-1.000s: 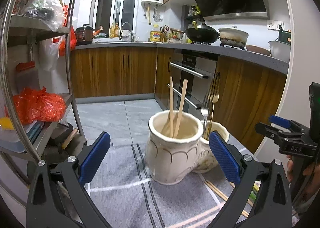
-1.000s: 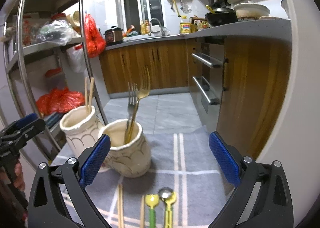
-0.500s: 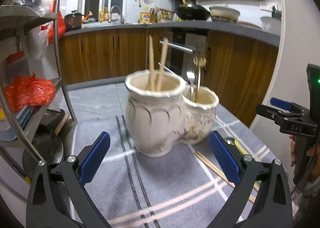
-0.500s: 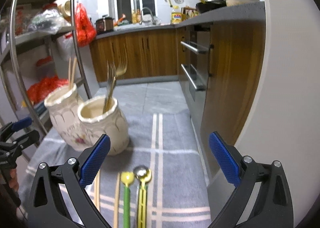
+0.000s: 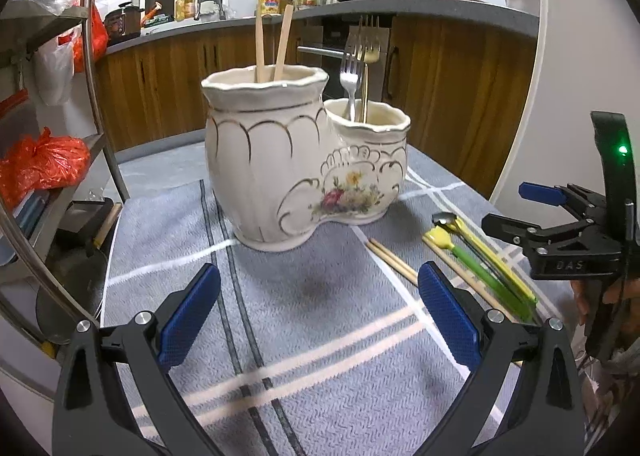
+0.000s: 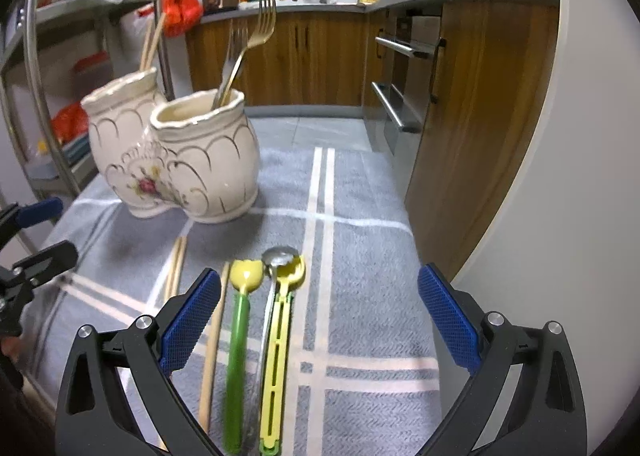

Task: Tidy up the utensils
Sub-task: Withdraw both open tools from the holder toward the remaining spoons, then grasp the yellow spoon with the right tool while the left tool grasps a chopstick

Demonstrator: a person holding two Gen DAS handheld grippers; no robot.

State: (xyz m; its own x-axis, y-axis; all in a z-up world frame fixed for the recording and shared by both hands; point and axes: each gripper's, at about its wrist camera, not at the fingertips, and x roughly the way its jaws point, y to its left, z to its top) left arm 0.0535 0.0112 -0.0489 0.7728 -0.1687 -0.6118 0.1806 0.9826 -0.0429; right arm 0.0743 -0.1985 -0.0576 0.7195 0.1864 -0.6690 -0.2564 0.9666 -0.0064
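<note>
Underneath, grey striped cloth (image 5: 320, 320); beyond, wooden kitchen cabinets (image 6: 320, 59), steel shelving (image 5: 100, 95).

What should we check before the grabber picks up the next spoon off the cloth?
1. Right gripper open and empty: ok.
2. Left gripper open and out of the way: ok.
3. Green-handled spoon lying flat on the grey cloth, nearly in line with the right gripper: ok.
4. Yellow-handled spoon apart from the green one: not ok, they lie very close.
5. Ceramic holder upright: ok.
6. Room left in the fork compartment: cannot tell.
</note>
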